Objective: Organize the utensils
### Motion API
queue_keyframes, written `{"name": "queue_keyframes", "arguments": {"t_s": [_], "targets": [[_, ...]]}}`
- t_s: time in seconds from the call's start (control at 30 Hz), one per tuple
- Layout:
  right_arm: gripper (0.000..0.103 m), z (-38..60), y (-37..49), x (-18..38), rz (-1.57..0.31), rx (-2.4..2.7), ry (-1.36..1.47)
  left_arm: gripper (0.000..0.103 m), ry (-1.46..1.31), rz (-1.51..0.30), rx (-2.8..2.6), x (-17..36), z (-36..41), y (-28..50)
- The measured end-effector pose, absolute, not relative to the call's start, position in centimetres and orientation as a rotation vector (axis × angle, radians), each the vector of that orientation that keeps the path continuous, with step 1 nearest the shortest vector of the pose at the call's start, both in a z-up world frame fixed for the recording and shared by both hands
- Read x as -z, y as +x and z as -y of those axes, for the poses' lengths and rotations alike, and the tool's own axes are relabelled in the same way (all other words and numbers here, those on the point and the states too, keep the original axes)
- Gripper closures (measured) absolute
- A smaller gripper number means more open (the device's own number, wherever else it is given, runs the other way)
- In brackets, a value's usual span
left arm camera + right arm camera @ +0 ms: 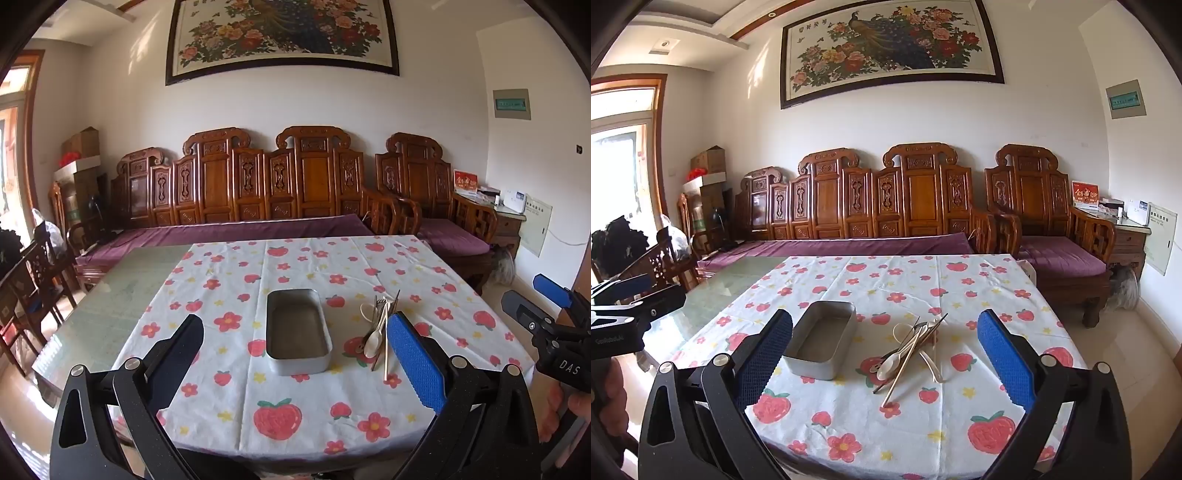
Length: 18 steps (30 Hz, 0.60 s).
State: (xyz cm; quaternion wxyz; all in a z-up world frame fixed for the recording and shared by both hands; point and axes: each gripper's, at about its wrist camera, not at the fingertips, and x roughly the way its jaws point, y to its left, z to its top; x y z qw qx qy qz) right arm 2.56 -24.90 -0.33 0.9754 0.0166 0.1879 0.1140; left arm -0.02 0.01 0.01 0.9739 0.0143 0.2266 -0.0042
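Left gripper: nearest the lens in the left wrist view, black arms with blue ribbed pads, jaws spread wide with nothing between them; it hangs above the near edge of the table, tilted slightly down.
Right gripper: same build, jaws likewise wide apart and holding nothing; it sits to the right of the left one, and its blue-tipped fingers show at the right edge of the left wrist view.
Person's hand: part of a hand grips the handle of the right gripper, seen at the lower right of the left wrist view.
Tablecloth: white, printed with red strawberries, red flowers and yellow stars; it covers the right part of a glass-topped table.
Metal tray: rectangular, rounded corners, grey, empty inside; it rests on the cloth near the middle, long side running away from the cameras.
Utensil pile: just to the right of the tray, not touching it; crossed in a loose heap are pale spoons, chopsticks and darker metal pieces, lying on the cloth.
Wooden bench: carved, with a purple cushion, against the wall behind the table.
Framed painting: peacock and flowers, hung above the bench.
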Motion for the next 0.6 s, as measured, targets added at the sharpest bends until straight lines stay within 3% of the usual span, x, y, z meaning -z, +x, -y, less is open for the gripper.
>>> {"name": "queue_keyframes", "arguments": {"t_s": [0.6], "targets": [[0.003, 24.88, 2.46, 0.16, -0.381, -0.231, 0.04, 0.006, 0.03, -0.463, 0.013, -0.11, 0.44, 0.04]]}}
